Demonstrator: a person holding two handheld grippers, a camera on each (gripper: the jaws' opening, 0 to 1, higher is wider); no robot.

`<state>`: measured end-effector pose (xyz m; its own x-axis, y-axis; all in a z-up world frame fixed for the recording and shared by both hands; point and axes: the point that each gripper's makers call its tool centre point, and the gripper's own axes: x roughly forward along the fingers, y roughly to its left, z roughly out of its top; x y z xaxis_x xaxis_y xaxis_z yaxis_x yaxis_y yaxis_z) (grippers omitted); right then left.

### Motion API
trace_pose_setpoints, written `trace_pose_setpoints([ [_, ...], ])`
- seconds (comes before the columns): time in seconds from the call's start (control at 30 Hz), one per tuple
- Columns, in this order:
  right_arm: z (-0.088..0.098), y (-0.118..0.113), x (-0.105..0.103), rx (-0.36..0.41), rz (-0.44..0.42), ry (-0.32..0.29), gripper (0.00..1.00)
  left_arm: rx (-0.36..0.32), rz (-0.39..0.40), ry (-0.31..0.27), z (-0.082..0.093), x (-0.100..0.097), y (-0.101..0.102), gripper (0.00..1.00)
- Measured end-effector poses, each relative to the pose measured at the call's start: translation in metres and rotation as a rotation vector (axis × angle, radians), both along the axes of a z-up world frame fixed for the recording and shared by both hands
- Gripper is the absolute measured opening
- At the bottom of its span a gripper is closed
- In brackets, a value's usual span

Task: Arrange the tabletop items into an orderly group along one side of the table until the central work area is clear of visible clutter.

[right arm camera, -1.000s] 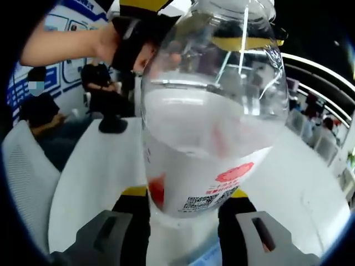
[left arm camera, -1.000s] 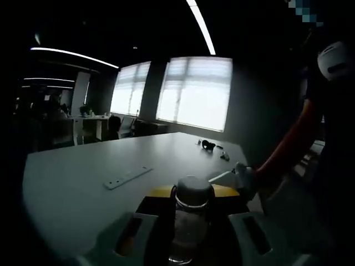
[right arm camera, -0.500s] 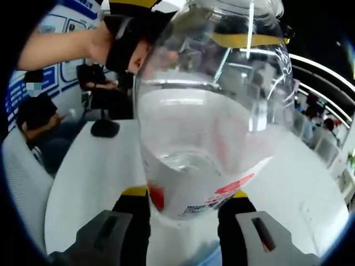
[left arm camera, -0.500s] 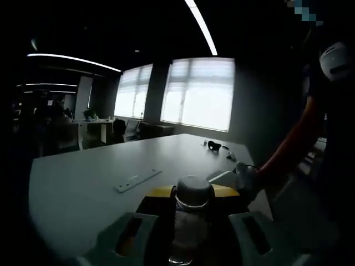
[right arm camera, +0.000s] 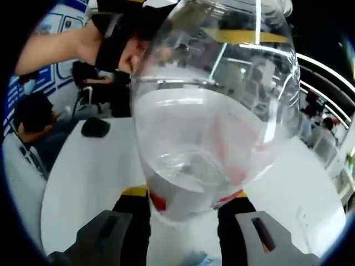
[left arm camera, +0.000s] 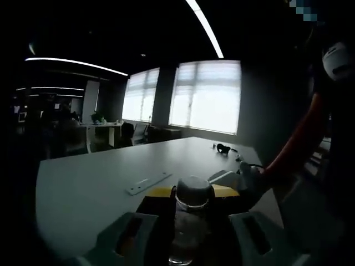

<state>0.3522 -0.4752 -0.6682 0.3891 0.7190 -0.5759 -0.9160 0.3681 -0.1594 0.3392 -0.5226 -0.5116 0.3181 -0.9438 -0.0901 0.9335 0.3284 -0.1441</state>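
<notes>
A clear plastic water bottle, partly filled and with a red-and-white label, hangs tilted close in front of the right gripper view. My right gripper is shut on its lower end. In the left gripper view the same bottle stands between the jaws of my left gripper, which is shut on it, its cap end pointing away from the lens. The yellow-banded left gripper shows behind the bottle's top, held by a hand. A gloved hand reaches in from the right.
The white table carries a flat grey strip, and a black headset with a cable lies near its far corner. A black object lies on the table's far side. A person sits beyond it.
The bottle has tilted and turned between the grippers, so its label swings out of sight and the water sloshes. Both views have shifted slightly with the hands.
</notes>
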Motion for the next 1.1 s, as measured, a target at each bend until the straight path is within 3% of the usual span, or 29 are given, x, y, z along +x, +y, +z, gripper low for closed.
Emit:
trace_pose_setpoints([
  [0.63, -0.006, 0.022, 0.028, -0.044, 0.001, -0.006, 0.43, -0.031, 0.055, -0.005, -0.004, 0.028, 0.029, 0.22],
  [1.1, -0.014, 0.034, 0.049, -0.061, -0.018, -0.006, 0.43, -0.017, 0.081, -0.008, -0.013, 0.050, 0.046, 0.22],
])
